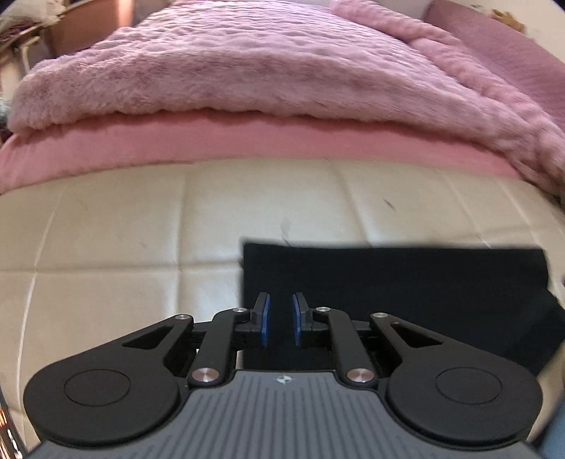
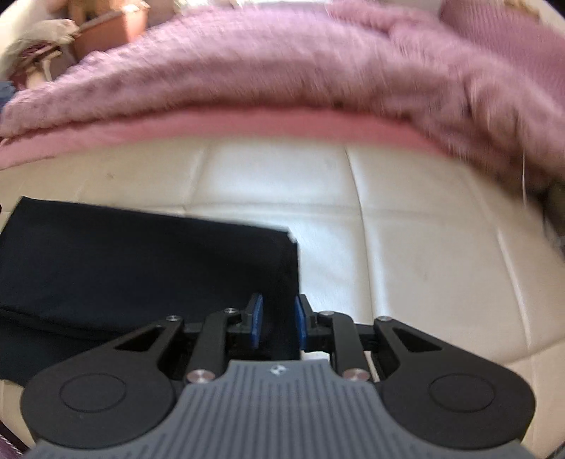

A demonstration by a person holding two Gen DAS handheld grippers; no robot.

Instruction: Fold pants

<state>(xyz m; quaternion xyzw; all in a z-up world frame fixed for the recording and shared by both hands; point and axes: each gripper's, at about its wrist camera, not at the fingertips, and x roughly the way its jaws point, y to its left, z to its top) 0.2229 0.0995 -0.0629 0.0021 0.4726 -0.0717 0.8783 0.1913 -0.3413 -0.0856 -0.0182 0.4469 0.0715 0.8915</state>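
The black pants (image 1: 406, 293) lie folded into a flat rectangle on a cream quilted surface (image 1: 106, 254). In the left wrist view they fill the lower right. My left gripper (image 1: 280, 319) hovers over their left edge, its blue pads a small gap apart with dark fabric seen between them. In the right wrist view the pants (image 2: 141, 261) fill the lower left. My right gripper (image 2: 277, 319) sits over their right edge, pads slightly apart, nothing clamped.
A fluffy pink blanket (image 1: 247, 70) on a pink sheet (image 1: 176, 148) lies piled across the far side. Cluttered furniture (image 2: 99, 31) stands at the far left. Bare cream surface (image 2: 423, 264) extends right of the pants.
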